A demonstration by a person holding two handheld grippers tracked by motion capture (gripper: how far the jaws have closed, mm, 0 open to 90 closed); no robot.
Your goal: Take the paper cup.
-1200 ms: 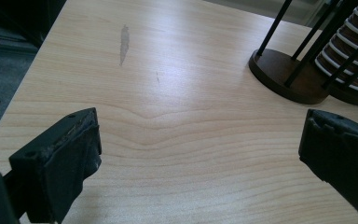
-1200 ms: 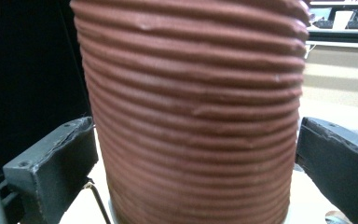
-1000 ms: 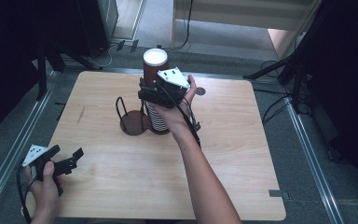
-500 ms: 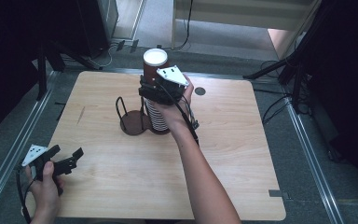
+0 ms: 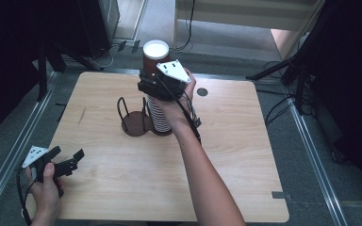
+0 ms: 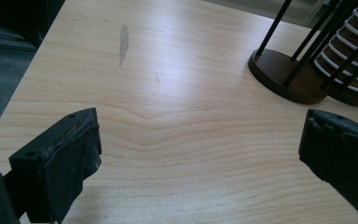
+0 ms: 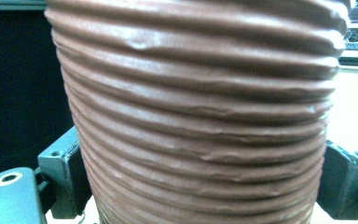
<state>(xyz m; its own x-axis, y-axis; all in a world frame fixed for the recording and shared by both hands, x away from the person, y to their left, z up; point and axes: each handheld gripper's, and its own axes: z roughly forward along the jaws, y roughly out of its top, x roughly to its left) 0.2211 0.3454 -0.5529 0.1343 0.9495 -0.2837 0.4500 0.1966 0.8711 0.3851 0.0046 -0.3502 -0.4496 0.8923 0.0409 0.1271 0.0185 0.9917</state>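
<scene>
A brown ribbed paper cup (image 5: pixel 155 52) with a white inside tops a tall stack of cups (image 5: pixel 159 117) that stands on a dark wire cup holder (image 5: pixel 133 125) at the table's middle. My right gripper (image 5: pixel 152 87) is shut on the top cup, just above the striped stack. In the right gripper view the cup's ribbed wall (image 7: pixel 196 107) sits between the two jaws of my right gripper (image 7: pixel 200 184), which press on both sides. My left gripper (image 5: pixel 69 159) rests open near the front left corner. In its own view my left gripper (image 6: pixel 200 149) has bare wood between its jaws.
The wooden table (image 5: pixel 245 155) has a small dark round hole (image 5: pixel 202 92) at the back right. The holder's empty wire post loop (image 5: pixel 122 110) rises left of the stack. Metal rails and dark stands surround the table.
My right gripper has risen slightly with the top cup in it. The left gripper has stayed where it was.
</scene>
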